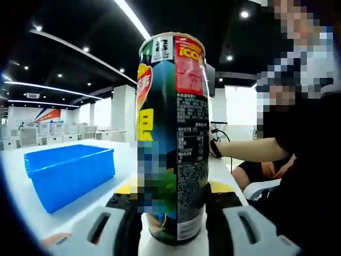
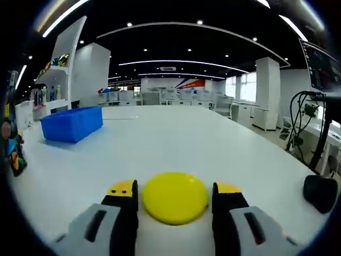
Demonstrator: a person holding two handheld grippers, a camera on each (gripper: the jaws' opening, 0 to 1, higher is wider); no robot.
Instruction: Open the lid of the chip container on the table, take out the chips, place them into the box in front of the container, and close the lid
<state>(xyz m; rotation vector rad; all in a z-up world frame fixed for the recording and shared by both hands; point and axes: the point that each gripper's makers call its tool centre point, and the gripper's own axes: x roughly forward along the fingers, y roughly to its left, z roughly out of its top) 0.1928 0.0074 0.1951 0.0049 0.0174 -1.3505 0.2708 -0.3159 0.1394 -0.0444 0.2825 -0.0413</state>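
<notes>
The chip can, tall and dark with a red and yellow label, stands upright on the white table. My left gripper is shut on its lower part, a jaw on each side. Its top rim is too high in the view to tell what closes it. The blue box sits open to the left of the can, and it is far left on the table as the blue box in the right gripper view. A round yellow lid lies flat on the table between the jaws of my right gripper, which is open with a thin gap on each side.
A seated person is close on the right of the can, forearm resting on the table. Black cables on a stand and a black round base stand at the table's right edge. White tabletop stretches ahead.
</notes>
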